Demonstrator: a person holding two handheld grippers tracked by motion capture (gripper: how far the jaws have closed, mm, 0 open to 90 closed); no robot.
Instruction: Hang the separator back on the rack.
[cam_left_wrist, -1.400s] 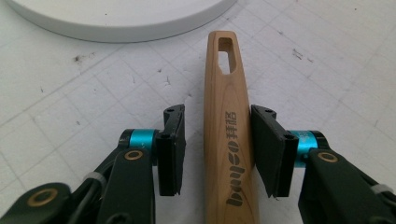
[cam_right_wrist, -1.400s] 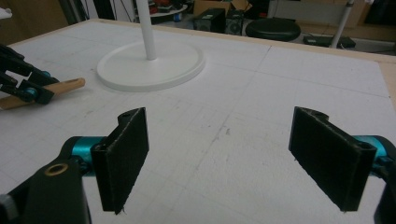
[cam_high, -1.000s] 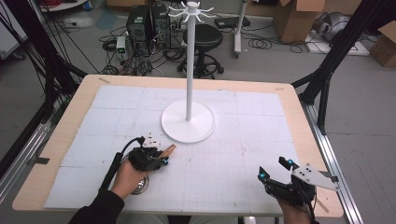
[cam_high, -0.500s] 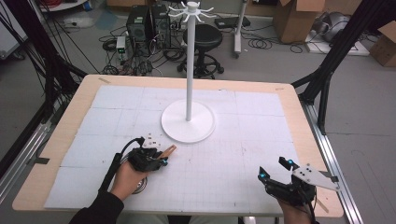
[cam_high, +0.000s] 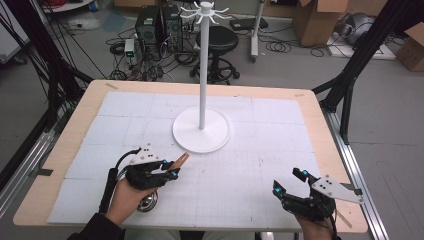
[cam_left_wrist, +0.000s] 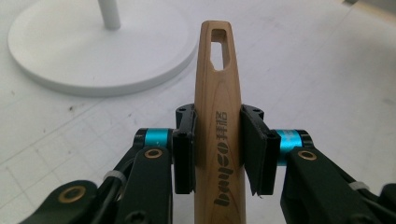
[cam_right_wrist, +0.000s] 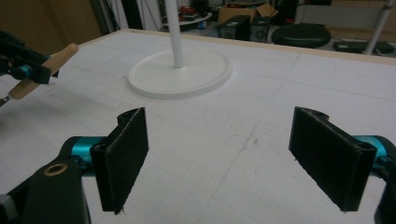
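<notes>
My left gripper (cam_left_wrist: 217, 151) pinches the pale wooden utensil handle with a slotted end (cam_left_wrist: 217, 116) at mid-length, lifted near the white round-based hook stand (cam_high: 202, 127) — stiff, light, smooth-grained, so a flat-sided grip suits. My right gripper (cam_right_wrist: 233, 154) stands wide apart, empty.

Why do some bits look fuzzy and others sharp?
In the left gripper view the wooden handle is sharp up close, with readable print; in the right gripper view the black pads look soft while the white stand base is clearer; the high view is evenly lit.
</notes>
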